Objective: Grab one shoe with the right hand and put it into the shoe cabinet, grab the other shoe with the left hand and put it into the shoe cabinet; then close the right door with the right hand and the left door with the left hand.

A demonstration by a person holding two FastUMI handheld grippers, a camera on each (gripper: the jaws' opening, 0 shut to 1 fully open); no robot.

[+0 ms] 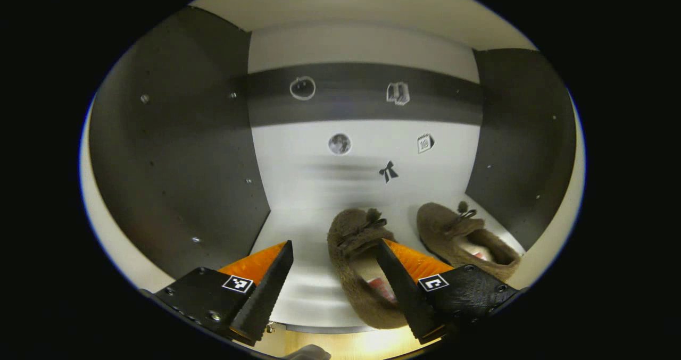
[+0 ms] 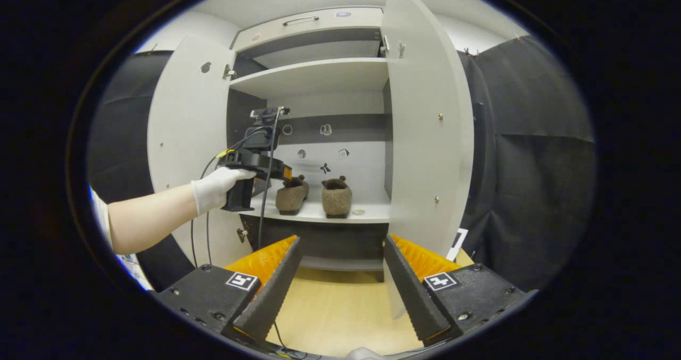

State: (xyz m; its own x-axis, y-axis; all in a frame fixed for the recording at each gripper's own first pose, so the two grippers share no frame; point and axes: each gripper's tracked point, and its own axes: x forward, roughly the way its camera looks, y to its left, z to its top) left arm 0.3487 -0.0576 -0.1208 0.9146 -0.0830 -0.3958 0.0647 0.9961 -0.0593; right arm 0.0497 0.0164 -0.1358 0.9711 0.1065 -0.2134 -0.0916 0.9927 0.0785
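On the cabinet shelf [image 2: 367,211] sit two shoes [image 1: 362,275] [image 1: 468,240], the nearer half hidden behind the spread left gripper [image 1: 335,285]; right gripper [image 2: 340,288] also spread.

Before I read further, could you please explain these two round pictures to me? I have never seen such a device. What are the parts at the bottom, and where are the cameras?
A person holds a two-finger tool in each hand, and each tool carries a camera. The left gripper view looks into the shoe cabinet; its open fingers hold nothing. Two fuzzy shoes sit on the shelf: the left shoe and the right shoe. The right gripper view is from farther back, also open and holding nothing. It shows a gloved hand holding the left tool at the shelf, with the left door and right door both open.
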